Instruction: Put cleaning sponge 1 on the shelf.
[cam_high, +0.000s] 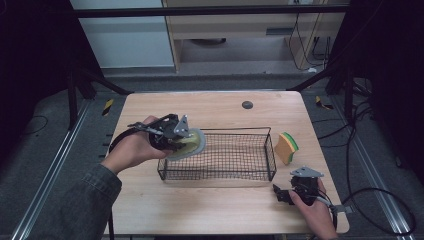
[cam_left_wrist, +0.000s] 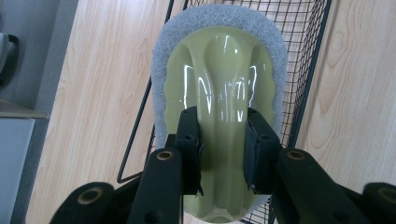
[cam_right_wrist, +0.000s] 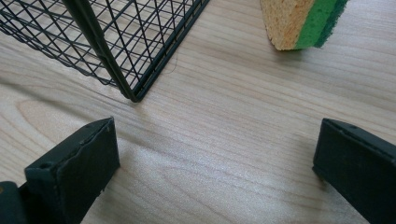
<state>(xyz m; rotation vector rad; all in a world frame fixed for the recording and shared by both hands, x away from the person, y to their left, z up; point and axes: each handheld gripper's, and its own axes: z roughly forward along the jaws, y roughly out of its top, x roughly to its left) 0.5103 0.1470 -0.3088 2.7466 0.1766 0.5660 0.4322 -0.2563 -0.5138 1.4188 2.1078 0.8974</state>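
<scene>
The left claw (cam_left_wrist: 223, 140) clamps the scrubber (cam_left_wrist: 219, 74) by its handle, over the basket's (cam_high: 220, 150) left end; the right claw (cam_right_wrist: 215, 163) gapes on the worktop (cam_high: 210, 205), sponge (cam_right_wrist: 299, 21) just ahead.

The wire basket (cam_high: 220, 155) is set at the middle of the table (cam_high: 150, 205), open at the top, so entry from above is allowed across most of its floor. Its nine o'clock end is blocked by the scrubber (cam_left_wrist: 219, 93), which is clamped in the left gripper (cam_high: 172, 134) over that rim. At three o'clock, just beside the basket's end wall, passage is narrowed by the upright sponge (cam_high: 286, 147). Bare wood is seen from the basket's corner to the spread jaws of the right gripper (cam_high: 282, 195) at five o'clock. Free room is left at twelve o'clock, broken by a small dark disc (cam_high: 247, 104).
</scene>
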